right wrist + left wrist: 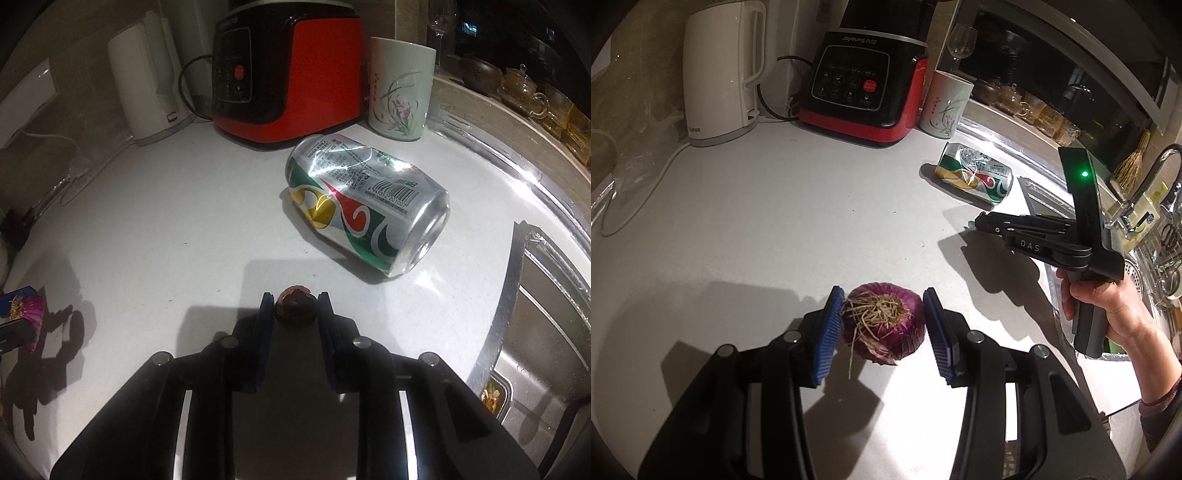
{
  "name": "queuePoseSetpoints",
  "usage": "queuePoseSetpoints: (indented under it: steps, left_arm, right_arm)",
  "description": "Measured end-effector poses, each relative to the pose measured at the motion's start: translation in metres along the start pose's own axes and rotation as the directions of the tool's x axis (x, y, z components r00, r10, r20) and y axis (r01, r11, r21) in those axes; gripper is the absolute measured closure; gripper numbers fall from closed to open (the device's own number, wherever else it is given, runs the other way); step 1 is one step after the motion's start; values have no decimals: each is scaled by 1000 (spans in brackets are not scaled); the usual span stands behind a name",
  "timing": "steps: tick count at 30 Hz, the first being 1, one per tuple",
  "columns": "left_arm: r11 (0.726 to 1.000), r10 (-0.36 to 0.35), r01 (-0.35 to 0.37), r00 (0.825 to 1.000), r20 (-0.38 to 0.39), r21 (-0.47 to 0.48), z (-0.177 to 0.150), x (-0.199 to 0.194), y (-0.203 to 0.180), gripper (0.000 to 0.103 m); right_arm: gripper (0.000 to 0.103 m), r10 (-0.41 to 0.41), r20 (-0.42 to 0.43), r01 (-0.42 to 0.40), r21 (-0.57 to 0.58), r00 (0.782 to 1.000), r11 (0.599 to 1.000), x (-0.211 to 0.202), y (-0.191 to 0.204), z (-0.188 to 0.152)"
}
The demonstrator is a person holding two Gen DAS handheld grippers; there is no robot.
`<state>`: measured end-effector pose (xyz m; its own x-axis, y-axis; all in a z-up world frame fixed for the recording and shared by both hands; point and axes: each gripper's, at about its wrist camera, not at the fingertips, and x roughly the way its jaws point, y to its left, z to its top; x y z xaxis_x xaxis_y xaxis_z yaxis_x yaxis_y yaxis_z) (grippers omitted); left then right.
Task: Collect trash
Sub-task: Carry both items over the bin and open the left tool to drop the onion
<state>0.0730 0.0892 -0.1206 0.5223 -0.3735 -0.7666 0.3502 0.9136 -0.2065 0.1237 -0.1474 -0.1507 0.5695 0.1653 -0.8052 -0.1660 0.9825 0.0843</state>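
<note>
White kitchen counter, night, hard light and dark shadows. Back wall row: one white kettle, one red-and-black blender base, one flowered cup, one wine glass behind the cup. One steel sink at the counter's right edge, one tap over it.

Trash count: one crushed drink can lying on its side near the cup, base toward the sink; one red onion piece, root end up; one small brown round scrap.

Left gripper is part-open with its blue pads pressed on both sides of the onion piece, holding it near the counter's front. Right gripper is nearly closed, pinching the brown scrap at its tips, just in front of the can but apart from it. A bare hand holds the right tool beside the sink edge.

Open counter runs wide left and centre; right side is tight between can and sink rim.
</note>
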Motion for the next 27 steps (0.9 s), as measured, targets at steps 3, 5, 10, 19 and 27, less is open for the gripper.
queuePoseSetpoints:
  steps: [3,5,10,19,27]
  left_arm:
    - [1000,-14,14,1000,6,19,-6,-10,-6,60]
    - [999,-26,26,1000,7,35,-11,-18,-12,60]
    - [996,-56,56,998,-2,72,-30,-36,-33,60]
    - [995,-60,61,998,-14,79,-98,-73,-82,60]
    - [999,-23,27,997,-80,47,-189,-90,-124,60]
  right_arm:
    - [78,16,25,-16,-10,1000,1000,-32,14,-18]
    - [79,29,37,-29,-7,999,1000,-58,25,-36]
    - [78,55,35,-55,11,998,998,-116,50,-92]
    - [78,115,-18,-115,14,993,993,-184,81,-191]
    - [78,149,-57,-148,9,987,989,-220,82,-256]
